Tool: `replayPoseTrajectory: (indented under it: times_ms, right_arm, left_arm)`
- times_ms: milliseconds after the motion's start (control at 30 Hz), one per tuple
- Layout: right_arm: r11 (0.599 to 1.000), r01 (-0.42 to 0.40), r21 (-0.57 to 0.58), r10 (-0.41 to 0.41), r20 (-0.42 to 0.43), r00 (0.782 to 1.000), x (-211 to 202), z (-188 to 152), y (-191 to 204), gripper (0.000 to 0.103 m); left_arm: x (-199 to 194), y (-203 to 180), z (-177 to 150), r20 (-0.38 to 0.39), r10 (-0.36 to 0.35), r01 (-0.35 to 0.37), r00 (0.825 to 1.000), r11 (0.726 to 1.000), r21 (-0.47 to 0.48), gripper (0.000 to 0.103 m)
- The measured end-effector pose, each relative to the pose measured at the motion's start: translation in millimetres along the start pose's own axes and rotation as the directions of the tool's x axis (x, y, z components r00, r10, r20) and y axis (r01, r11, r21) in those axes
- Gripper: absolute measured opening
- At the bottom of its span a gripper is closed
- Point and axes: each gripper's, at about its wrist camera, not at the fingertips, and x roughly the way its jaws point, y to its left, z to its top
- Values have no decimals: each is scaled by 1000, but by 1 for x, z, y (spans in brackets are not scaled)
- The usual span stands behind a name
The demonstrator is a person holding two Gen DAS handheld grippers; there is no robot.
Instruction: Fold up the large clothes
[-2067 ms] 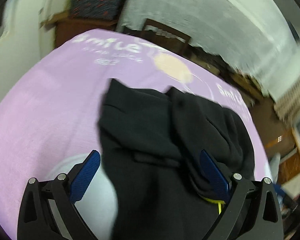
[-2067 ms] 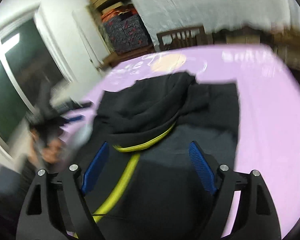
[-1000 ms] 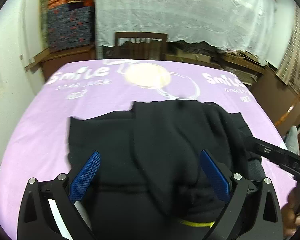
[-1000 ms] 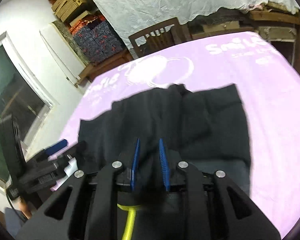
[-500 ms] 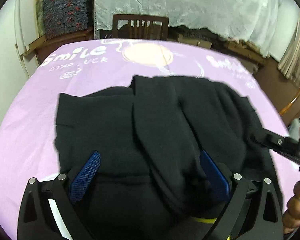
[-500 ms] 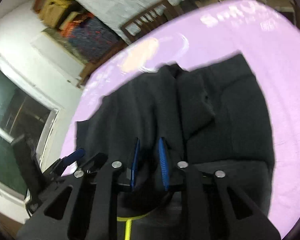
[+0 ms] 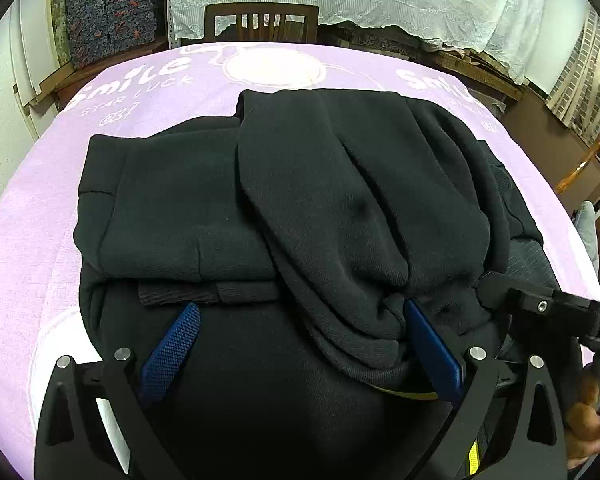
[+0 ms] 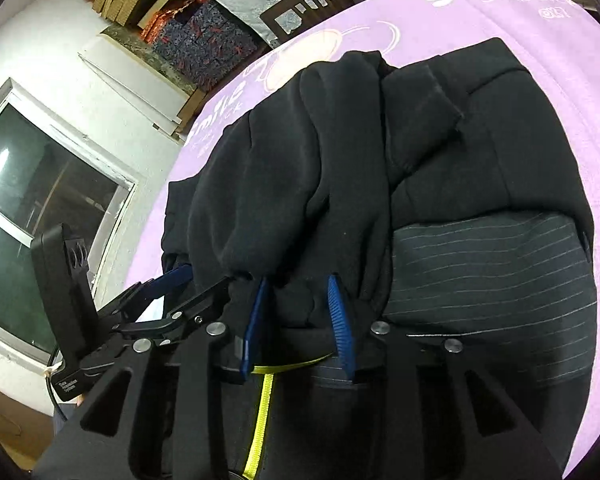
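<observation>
I am hovering my left gripper (image 7: pixel 300 344) with its fingers spread wide, gripping nothing, over the black garment (image 7: pixel 284 200), which is lying part-folded on the purple worktop (image 7: pixel 40 216). My right gripper (image 8: pixel 300 312) has just been opening its fingers; a bunched fold of the garment is sitting between them.
</observation>
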Motion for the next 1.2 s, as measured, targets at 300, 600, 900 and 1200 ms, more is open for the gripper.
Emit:
replayPoseTrajectory:
  times_ms: [300, 600, 900, 1200]
  right_arm:
    - [999, -1, -44, 7, 122, 992, -64, -11, 7, 37]
    - [994, 85, 72, -97, 171, 981, -151, -69, -59, 53]
    - [991, 52, 124, -66, 118, 991, -167, -85, -93, 53]
    - [987, 18, 158, -24, 37, 999, -118, -50, -99, 61]
  left_arm:
    - [-51, 19, -9, 86, 16, -11, 996, 998, -62, 100]
    - [-109, 77, -78, 83, -28, 43, 996, 981, -188, 100]
    - [-101, 97, -77, 41, -118, 125, 992, 966, -227, 100]
    - [-55, 98, -43, -21, -193, 184, 981, 961, -205, 95]
